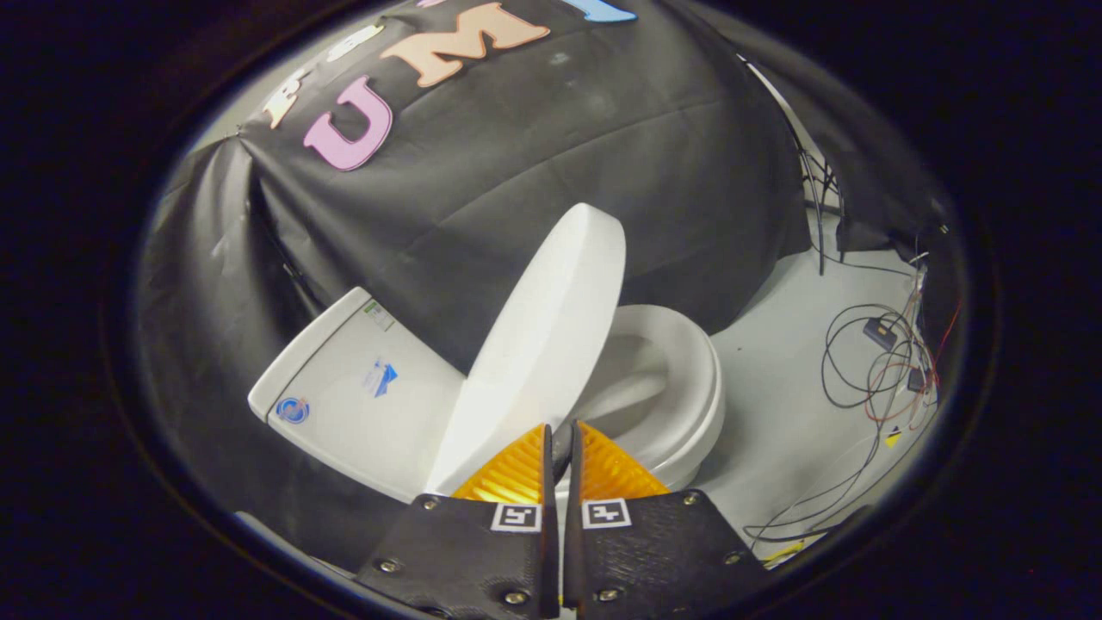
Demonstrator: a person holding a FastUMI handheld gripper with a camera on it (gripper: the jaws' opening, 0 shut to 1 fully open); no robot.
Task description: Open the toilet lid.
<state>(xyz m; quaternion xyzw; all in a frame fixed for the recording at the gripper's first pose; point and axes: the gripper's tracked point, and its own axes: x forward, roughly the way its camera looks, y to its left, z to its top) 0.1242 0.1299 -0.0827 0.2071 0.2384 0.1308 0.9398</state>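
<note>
No legible text on toilet tank (344, 405).

A: What does the gripper (561, 430) look like from its own camera?
B: Two wedge-shaped fingers (512, 472) with ribbed faces, each set in a textured dark plate.
A: Any markings?
B: One square black-and-white tag (516, 517) per plate, plus round silver screws (516, 597) along the edges.

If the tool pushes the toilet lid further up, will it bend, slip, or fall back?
The toilet lid looks thick and rigid, so probably no bending. Its glossy surface may slip against the tool, whose fingers stand nearly closed at its lower edge. Half raised over the seat, it could drop if released.
</note>
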